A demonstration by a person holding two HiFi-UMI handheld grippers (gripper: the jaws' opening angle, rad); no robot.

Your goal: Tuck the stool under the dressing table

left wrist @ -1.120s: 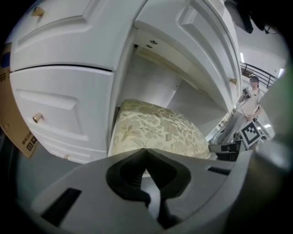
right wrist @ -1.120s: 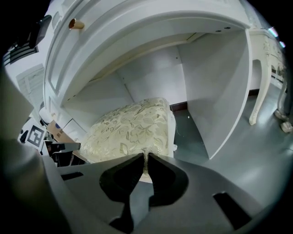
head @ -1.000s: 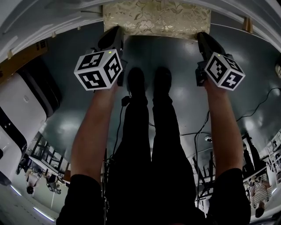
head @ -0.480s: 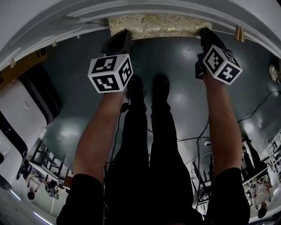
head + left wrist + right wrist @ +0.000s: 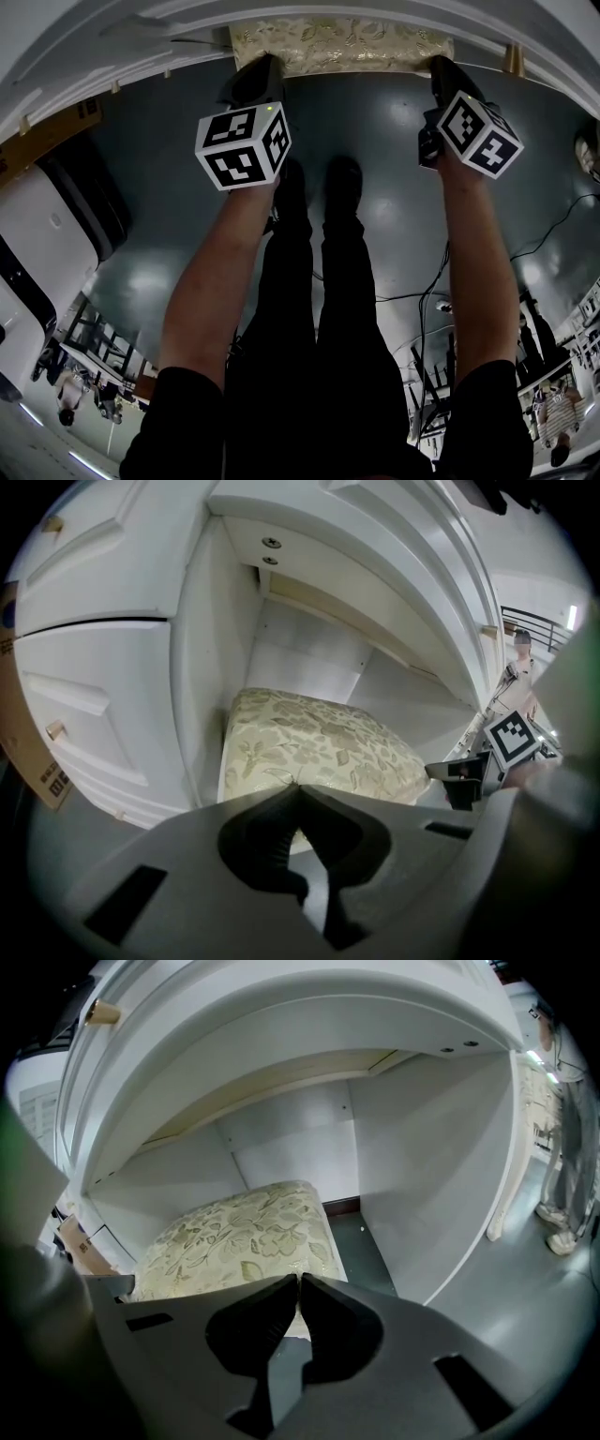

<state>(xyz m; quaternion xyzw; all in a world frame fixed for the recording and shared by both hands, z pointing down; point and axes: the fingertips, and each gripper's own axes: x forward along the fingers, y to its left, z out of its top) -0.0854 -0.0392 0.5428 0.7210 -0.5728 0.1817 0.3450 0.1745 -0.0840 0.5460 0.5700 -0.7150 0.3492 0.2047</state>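
Dressing table of white panelled wood [image 5: 94, 42] is spanning the head view's 12 o'clock edge. Square stool with a cream floral upholstered cushion [image 5: 342, 42] is sitting mostly inside its kneehole. Left gripper [image 5: 265, 64] at 11 o'clock and right gripper [image 5: 439, 66] at 1 o'clock are resting with jaws together, clamping nothing, tips at the cushion's front edge.
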